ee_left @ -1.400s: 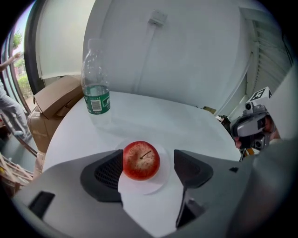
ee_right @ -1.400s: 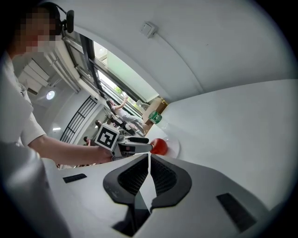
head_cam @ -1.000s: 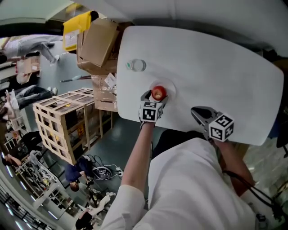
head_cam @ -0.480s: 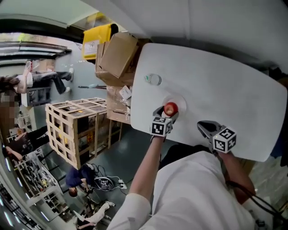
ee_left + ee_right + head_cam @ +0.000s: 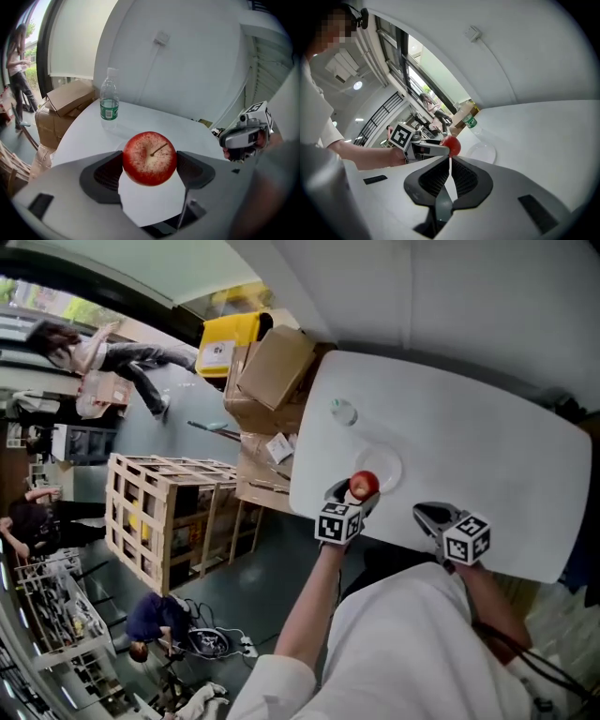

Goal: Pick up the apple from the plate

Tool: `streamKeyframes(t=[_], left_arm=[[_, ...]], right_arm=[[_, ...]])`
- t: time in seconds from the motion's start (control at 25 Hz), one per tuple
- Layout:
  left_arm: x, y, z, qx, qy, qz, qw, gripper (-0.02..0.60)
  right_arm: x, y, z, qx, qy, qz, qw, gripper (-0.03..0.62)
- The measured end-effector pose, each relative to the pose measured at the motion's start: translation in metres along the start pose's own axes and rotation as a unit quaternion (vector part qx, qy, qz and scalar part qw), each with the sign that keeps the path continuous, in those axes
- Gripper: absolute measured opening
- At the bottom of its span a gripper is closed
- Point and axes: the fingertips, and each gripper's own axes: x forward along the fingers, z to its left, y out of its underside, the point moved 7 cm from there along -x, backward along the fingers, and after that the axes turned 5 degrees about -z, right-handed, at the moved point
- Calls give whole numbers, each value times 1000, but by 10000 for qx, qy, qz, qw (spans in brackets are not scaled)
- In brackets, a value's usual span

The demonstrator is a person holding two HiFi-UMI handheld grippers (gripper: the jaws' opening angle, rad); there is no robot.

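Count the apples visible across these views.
1. The apple is clamped between the jaws of the left hand-held gripper, off the empty plate. No other shows on the table.

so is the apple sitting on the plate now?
No, the left gripper has the apple clamped in its fingers, and the right gripper view shows it held clear of the plate.

A water bottle (image 5: 109, 104) stands on the white table (image 5: 487, 456), cardboard boxes (image 5: 274, 367) beside.

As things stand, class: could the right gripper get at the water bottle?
Probably yes: the left gripper holding the apple sits beside the path to the water bottle; the right gripper must open its shut jaws.
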Motion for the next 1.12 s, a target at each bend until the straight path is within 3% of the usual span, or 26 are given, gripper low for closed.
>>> streamKeyframes(t=[0.6, 1.12], left_arm=[[-128, 52, -19, -163, 252, -799, 9964, 360], [-210, 102, -40, 91, 542, -970, 9938, 360]], right_arm=[[-14, 34, 95, -745, 13, -140, 9971, 38], [-32, 83, 163, -929, 146, -371, 9949, 38]])
